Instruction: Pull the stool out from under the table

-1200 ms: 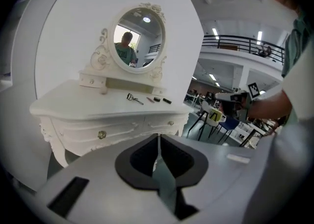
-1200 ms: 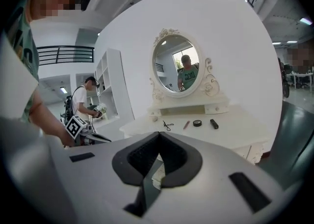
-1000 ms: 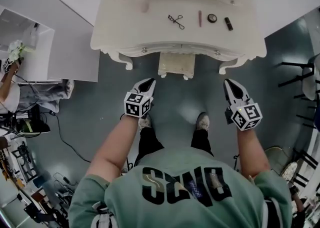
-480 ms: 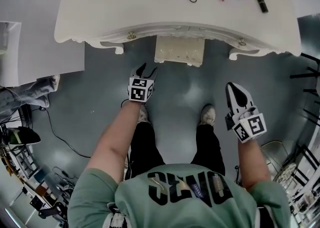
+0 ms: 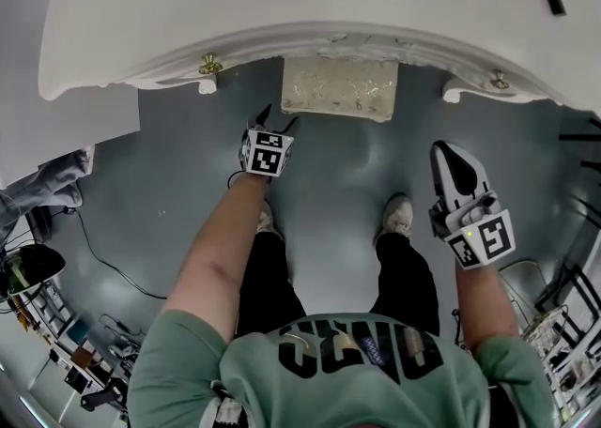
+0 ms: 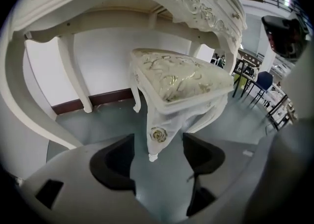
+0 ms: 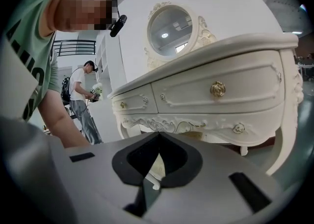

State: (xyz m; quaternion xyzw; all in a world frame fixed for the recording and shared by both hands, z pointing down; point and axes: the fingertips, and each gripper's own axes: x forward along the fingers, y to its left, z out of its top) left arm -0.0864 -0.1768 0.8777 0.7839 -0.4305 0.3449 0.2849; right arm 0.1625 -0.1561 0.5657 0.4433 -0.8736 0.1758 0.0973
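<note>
Where the left gripper's fingers stand, they are well apart, having just been opening, and grip nothing. The near carved leg of the stool appears in the gap between them, untouched. The right gripper's fingers meet at the tips and hold nothing.

The stool sits tucked under the white table, with only its patterned cream seat edge showing past the table's front in the head view.

Writing: the dark lettering on the person's green shirt is seen upside down and cannot be read with certainty. Each gripper's cube carries black-and-white square markers.

The floor is grey and glossy, with a cable trailing at the left. The wall behind the table is white with a brown skirting board. An oval mirror stands on the table, and a second person stands in the background.
</note>
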